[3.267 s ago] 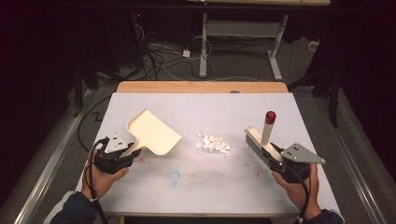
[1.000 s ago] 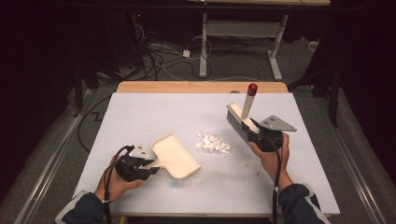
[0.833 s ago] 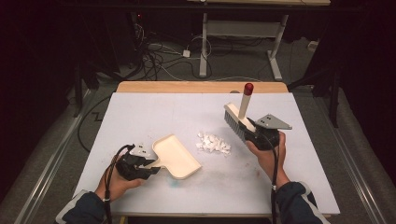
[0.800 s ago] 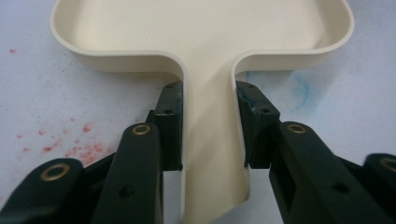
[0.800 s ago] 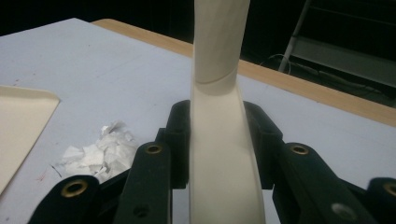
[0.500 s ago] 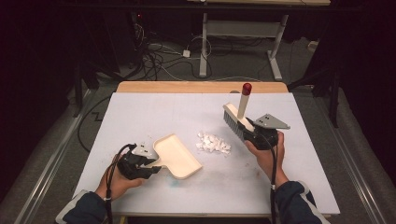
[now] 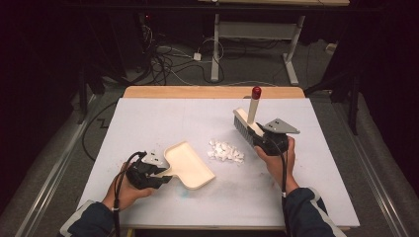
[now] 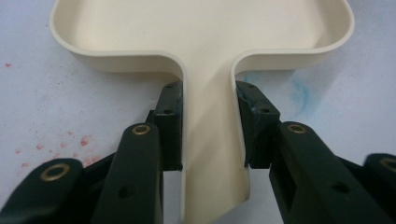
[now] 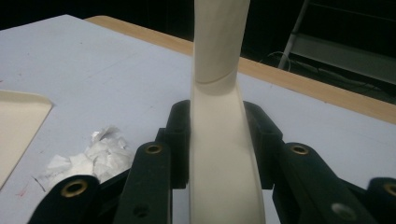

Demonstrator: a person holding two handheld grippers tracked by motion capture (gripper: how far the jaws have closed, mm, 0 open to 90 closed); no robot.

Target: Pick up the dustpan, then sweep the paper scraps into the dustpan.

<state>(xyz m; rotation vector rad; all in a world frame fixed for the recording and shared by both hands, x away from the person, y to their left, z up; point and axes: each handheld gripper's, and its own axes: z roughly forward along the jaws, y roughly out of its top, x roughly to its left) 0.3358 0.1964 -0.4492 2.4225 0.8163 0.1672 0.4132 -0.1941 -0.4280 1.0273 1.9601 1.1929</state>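
A cream dustpan (image 7: 190,165) lies on the white table (image 7: 163,118), its mouth toward a small pile of white paper scraps (image 7: 226,151). My left gripper (image 7: 159,174) is shut on the dustpan's handle (image 8: 212,140), both pads pressed against its sides. A cream hand brush (image 7: 245,123) with a red-tipped handle is lifted just right of the scraps, bristles pointing down-left. My right gripper (image 7: 262,139) is shut on the brush's handle (image 9: 219,135). In the right gripper view the paper scraps (image 9: 86,161) lie low at the left, beside the dustpan's edge (image 9: 18,126).
Faint red and blue stains mark the table near the dustpan (image 8: 299,93). A wooden strip (image 7: 212,92) runs along the table's far edge. Beyond it are cables and a desk frame (image 7: 247,39) on the dark floor.
The right gripper with the brush has shifted slightly left toward the scraps. The left gripper and dustpan have barely moved over the last second; earlier the dustpan was farther back and left.
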